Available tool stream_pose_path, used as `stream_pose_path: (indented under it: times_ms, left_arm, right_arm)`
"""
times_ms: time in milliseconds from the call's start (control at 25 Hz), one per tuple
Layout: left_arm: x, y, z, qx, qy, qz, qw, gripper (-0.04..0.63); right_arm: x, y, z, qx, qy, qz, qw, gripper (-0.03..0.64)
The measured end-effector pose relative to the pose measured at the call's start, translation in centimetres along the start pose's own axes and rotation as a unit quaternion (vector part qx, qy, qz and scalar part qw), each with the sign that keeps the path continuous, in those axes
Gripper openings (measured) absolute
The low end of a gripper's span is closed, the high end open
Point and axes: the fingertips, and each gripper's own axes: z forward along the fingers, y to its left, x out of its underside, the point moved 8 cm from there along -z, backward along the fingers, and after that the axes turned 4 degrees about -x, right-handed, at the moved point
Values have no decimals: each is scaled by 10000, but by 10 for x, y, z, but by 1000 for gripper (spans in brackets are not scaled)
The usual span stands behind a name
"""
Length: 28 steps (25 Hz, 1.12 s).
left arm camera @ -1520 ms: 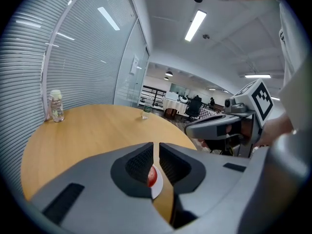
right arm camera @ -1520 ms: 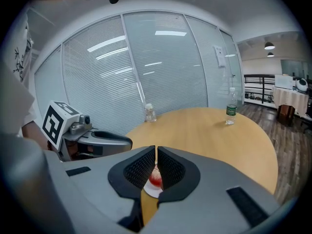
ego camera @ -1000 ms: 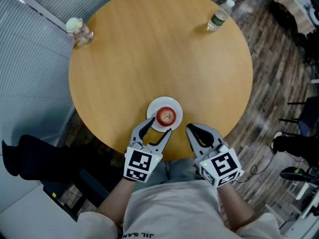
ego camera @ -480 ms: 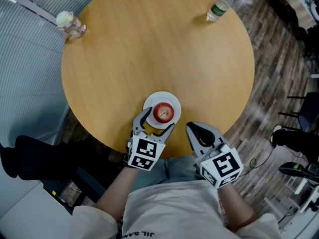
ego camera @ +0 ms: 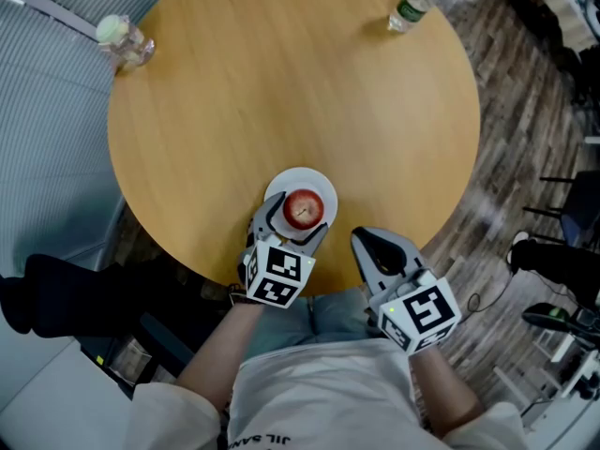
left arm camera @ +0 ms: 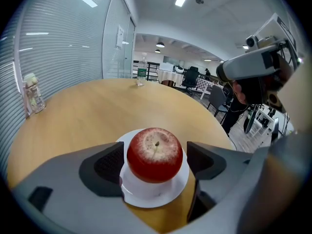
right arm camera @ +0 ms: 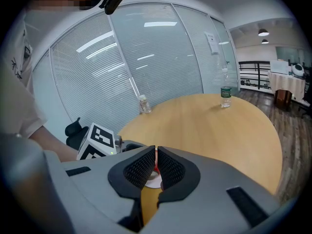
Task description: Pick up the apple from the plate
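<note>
A red apple [ego camera: 303,208] sits on a small white plate [ego camera: 280,188] near the front edge of the round wooden table [ego camera: 281,82]. My left gripper [ego camera: 293,223] is low over the plate, its jaws on either side of the apple [left arm camera: 155,154]. These jaws have just been opening; the apple is between the pads [left arm camera: 109,164], with a gap on the right side. My right gripper [ego camera: 360,240] hangs off the table's front edge, right of the plate. Its jaws [right arm camera: 156,165] are shut with nothing between them.
A water bottle [ego camera: 413,4] stands at the table's far right edge and a glass jar [ego camera: 120,40] at its far left edge. A glass wall with blinds runs along the left. A black chair [ego camera: 75,298] stands below left of the table.
My left gripper has moved forward and down onto the plate, and its jaws have widened round the apple. The right gripper has stayed put.
</note>
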Motion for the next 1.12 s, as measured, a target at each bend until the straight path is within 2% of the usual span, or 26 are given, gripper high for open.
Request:
stream_pose_path:
  times_ms: [400,960,1120]
  left_arm:
    - [2,1,8,-115,67,-132,9998,383]
    - [-8,0,-9,-227,-200,-119,9995,382]
    - [-18,-2,-26,-138,-333,-146,9992,382]
  right_arm:
    - [1,-5,-1,-23,6,47,10000,35]
    - [-6,-6,-4,-35,-93,-63,9999,35]
    - [-11,-4,-8,-48,-166,-81,9998,35]
